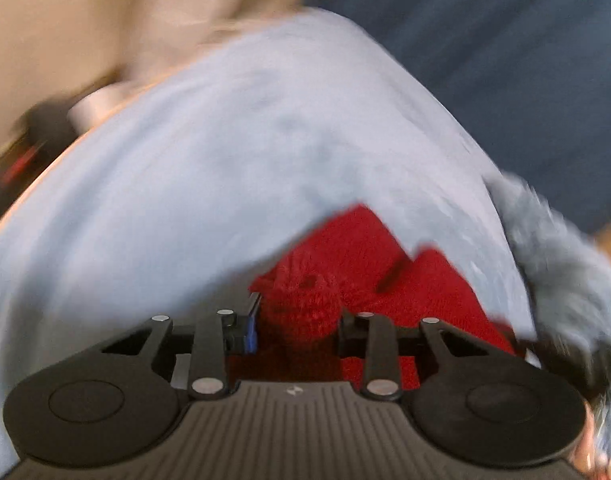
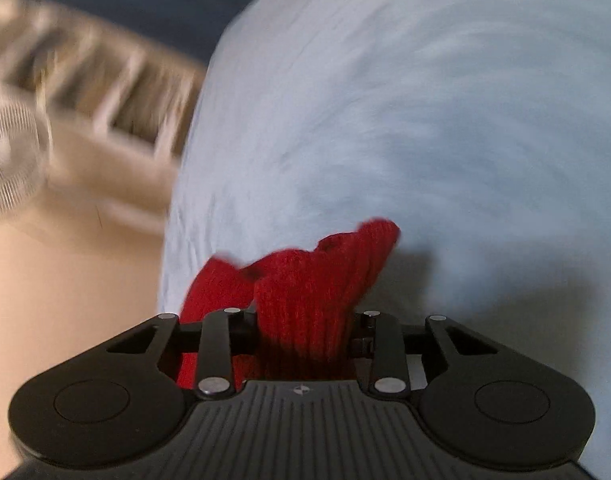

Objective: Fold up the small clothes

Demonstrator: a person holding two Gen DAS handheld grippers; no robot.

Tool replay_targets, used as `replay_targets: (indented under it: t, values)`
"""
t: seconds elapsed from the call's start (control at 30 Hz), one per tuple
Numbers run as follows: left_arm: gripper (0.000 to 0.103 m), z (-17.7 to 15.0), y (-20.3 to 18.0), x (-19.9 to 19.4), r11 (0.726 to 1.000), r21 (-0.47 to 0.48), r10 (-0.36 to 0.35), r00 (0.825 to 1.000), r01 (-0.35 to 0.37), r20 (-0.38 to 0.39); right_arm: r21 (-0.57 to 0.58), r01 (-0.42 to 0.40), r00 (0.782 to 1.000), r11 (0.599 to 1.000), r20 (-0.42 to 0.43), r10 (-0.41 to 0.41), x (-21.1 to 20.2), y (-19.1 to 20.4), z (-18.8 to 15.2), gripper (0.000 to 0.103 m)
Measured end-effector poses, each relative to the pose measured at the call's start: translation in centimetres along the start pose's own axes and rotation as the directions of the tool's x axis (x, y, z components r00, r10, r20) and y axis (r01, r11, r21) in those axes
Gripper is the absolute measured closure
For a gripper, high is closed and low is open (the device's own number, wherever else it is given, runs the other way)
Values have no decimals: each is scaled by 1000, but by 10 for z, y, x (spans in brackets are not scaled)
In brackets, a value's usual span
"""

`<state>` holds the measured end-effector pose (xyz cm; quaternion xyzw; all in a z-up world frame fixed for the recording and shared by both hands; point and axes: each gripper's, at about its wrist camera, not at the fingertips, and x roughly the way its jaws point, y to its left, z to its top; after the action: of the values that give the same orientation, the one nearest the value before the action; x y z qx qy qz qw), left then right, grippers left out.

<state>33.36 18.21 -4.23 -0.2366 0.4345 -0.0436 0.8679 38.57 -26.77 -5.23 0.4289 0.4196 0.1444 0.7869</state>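
Note:
A red knitted garment (image 1: 365,256) lies on a pale blue cloth (image 1: 225,160). My left gripper (image 1: 297,328) is shut on a bunched part of the garment, and red knit fills the gap between its fingers. In the right wrist view the same red garment (image 2: 337,264) rises in ribbed folds from my right gripper (image 2: 305,332), which is shut on it. Part of the garment hangs to the left, below the right gripper's fingers. The pale blue cloth (image 2: 425,120) spreads beyond it. Both views are blurred.
A grey fluffy piece of cloth (image 1: 561,264) lies at the blue cloth's right edge. A dark blue surface (image 1: 505,60) is behind it. A beige floor (image 2: 65,300) runs along the left, with a white fan (image 2: 9,160) and blurred furniture (image 2: 105,80).

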Motion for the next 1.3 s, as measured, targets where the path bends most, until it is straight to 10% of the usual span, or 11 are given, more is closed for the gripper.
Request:
replay_targets:
  t: [0.27,0.43,0.53,0.63,0.8,1.03,1.1,1.3]
  values:
    - [67,57,-128,114,906,418,-15,992,66,-124,287,-46,941,957,334,-55,-63,-59,-155,70]
    - [65,65,-98,107,934,352,-18,992,63,-128,212,-12,937,977,345,-63,-52,-47,-139,68]
    - [61,66,-77,94,950,299,-59,993,88,-106,198,28,942,980,324,-92,-54,-46,-127,46]
    - [25,65,-55,75,976,202,-70,996,79,-51,242,63,944,968,299,-136,-59,-48,-116,7]
    - [16,60,-36,41,985,111,-131,991,130,-5,242,55,931,969,339,-137,-77,-55,-107,7]
    - [34,37,-71,53,957,278,-75,996,87,-51,179,63,927,982,353,-124,-82,-46,-92,7]
    - [84,34,-70,61,962,261,-63,997,74,-50,173,61,931,983,346,-118,-81,-44,-91,7]
    - [89,29,-76,9,959,273,-93,993,70,71,81,89,929,993,353,-112,-77,-30,-77,7]
